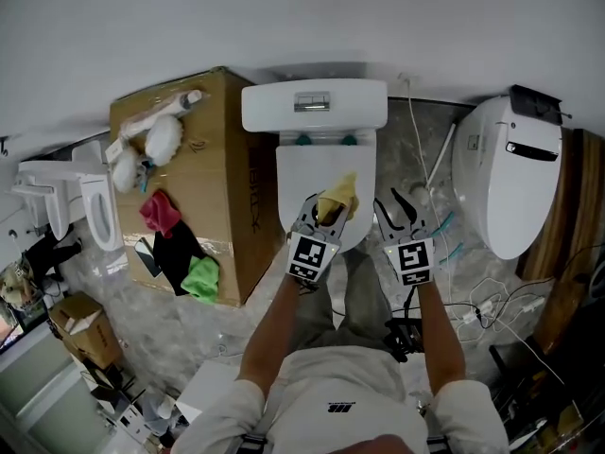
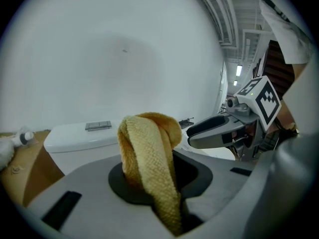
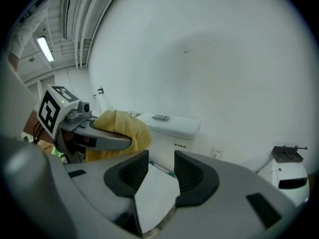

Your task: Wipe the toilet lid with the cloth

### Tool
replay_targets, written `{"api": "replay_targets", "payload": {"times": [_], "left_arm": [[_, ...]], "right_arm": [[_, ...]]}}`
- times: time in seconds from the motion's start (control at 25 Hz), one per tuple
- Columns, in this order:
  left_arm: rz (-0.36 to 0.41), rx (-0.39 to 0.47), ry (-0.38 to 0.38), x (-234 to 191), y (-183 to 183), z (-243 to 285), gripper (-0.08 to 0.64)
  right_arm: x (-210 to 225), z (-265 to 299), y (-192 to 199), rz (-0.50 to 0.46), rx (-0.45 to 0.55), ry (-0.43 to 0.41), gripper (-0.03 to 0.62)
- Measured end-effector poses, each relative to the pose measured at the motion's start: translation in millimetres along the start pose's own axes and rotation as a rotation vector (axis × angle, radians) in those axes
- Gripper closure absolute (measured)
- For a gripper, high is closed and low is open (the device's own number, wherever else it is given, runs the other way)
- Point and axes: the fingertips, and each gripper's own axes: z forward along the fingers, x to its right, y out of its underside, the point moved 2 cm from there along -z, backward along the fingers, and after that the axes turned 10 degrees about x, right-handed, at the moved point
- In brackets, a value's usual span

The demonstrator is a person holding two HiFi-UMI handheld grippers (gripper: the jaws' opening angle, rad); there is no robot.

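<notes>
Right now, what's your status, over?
Left tool shut on yellow cloth, over toilet lid. Right tool open, empty. Nothing blocking the lid.

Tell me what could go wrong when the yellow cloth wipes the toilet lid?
The cloth is bunched up in the left gripper, so it might slip out or wipe only a narrow strip of the toilet lid. The open, empty right gripper hangs close beside it, so the two could bump. Loose cables lie on the floor to the right and could catch a foot.
</notes>
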Motion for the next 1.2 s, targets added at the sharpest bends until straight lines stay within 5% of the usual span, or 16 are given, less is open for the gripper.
{"api": "replay_targets", "payload": {"times": [0.48, 1.2], "left_arm": [[0.002, -0.079, 0.116, 9.0, 98.1, 47.0, 0.466], [-0.045, -0.165, 0.12, -3.2, 184.4, 127.6, 0.466]], "right_arm": [[24.1, 17.6, 95.7, 0.043, -0.038, 0.092, 0.419], [58.8, 79.0, 180.3, 0.097, -0.09, 0.101, 0.419]]}}
